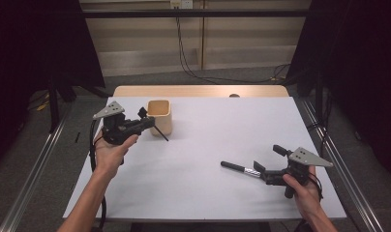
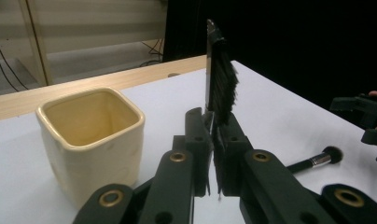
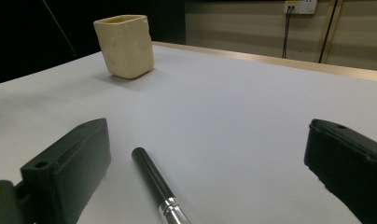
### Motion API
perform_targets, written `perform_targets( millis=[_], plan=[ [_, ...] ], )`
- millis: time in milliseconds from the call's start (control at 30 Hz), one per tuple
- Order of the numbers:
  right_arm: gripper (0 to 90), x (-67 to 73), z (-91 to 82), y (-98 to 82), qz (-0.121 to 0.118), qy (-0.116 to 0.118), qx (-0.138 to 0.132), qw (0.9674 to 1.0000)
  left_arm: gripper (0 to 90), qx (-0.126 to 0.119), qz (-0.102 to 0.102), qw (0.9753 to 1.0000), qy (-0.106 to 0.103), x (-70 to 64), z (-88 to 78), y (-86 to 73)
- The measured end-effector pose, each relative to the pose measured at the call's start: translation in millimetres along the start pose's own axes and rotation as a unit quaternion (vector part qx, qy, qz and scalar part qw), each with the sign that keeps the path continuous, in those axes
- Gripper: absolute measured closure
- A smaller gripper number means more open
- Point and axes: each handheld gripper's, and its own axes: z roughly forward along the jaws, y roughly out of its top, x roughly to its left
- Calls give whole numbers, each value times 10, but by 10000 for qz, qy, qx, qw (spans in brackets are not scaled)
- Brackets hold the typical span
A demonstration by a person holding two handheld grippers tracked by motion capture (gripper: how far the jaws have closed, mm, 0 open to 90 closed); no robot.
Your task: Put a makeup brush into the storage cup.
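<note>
Our left gripper [image 2: 213, 154] grips a flat black brush [image 2: 220, 79] just beside the cream cup [image 1: 160, 116]; our right gripper [image 3: 210, 172] gapes around the makeup brush [image 3: 158, 186] — handle running straight between its jaws.

1. High view looked forward and down from above the near edge; whole table [image 1: 208, 159] in frame, floor and far wall beyond.
2. Left gripper view sat low, close behind its jaws, facing across the table past the cup [image 2: 91, 140] toward the right edge; brush [image 2: 315, 161] lay farther off.
3. Right gripper view sat just above the tabletop, facing the far left corner; brush [image 3: 161, 189] close, cup [image 3: 126, 44] far.
4. All three shared cup [image 1: 159, 116] and brush [image 1: 239, 168].
</note>
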Motion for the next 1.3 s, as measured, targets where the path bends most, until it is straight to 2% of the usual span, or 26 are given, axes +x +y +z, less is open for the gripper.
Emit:
perform_targets(
  millis=[100,200,367,500,600,733,833,1300],
  plan=[
    [2,-4,-12,-16,-27,-37,0,10000,856,110,111,9998,75,4,18,20],
    [2,5,-16,-28,-37,-21,32,10000,856,45,74,9999,88,34,2,66],
    [2,6,-30,-31,-105,-42,52,9999,856,-32,40,9996,270,122,-28,157],
    [1,4,-33,-28,-89,-32,72,9999,856,-98,-51,9994,316,201,-27,201],
    [2,4,-35,-31,-57,-15,53,10000,856,-77,-44,9993,377,238,-23,237],
    [2,-2,-27,-35,-56,3,79,10000,857,-145,-23,9991,402,245,-31,301],
    [2,-5,-27,-34,-49,-2,76,10000,856,-126,65,9988,462,251,-38,360],
    [2,-8,-32,-37,-1,55,48,10000,856,-205,79,9972,711,344,6,535]
  ],
)
